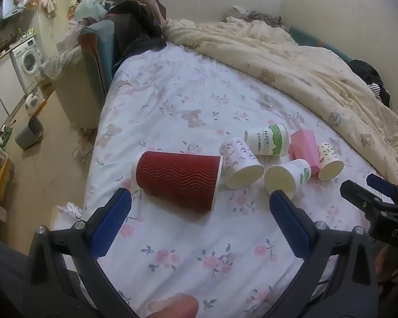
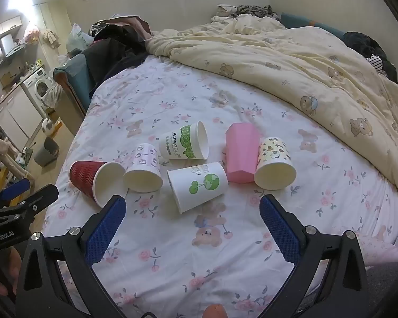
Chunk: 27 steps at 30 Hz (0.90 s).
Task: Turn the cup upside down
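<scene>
The left gripper (image 1: 200, 206) is spread wide, empty; the red cup (image 1: 179, 179) lies on its side just ahead between its fingers. Clamp mid-body lightly; the bed (image 1: 172, 100) yields. The right gripper (image 2: 192, 213) also gapes, empty.

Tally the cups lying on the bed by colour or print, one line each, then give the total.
Red ribbed cup: 1
White cup with small purple prints: 1
White cup with green "PAPER CUP" print: 1
White cup with green globe print: 1
Pink cup: 1
Cream cup with cartoon prints: 1
Total: 6 cups, all lying on their sides.
</scene>
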Tool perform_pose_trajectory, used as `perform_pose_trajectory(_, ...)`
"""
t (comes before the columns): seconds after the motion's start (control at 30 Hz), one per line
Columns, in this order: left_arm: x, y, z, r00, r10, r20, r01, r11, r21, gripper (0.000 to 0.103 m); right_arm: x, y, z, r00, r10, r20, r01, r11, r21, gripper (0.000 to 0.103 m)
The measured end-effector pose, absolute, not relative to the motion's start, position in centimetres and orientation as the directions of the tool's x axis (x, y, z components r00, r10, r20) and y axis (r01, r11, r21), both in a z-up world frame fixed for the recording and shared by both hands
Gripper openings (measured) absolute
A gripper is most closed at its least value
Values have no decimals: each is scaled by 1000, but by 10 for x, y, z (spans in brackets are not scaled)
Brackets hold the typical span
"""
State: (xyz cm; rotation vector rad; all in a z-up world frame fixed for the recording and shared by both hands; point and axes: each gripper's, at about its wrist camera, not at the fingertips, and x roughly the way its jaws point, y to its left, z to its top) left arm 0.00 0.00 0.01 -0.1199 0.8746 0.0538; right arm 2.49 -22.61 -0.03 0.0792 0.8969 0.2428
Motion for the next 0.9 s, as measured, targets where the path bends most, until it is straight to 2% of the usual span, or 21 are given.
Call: perform_pose_trajectory(0.9, 2, -4, 3, 649, -6, -761, -91, 992, -85, 103, 24, -225, 0, 599, 230, -767, -177, 972, 154, 103)
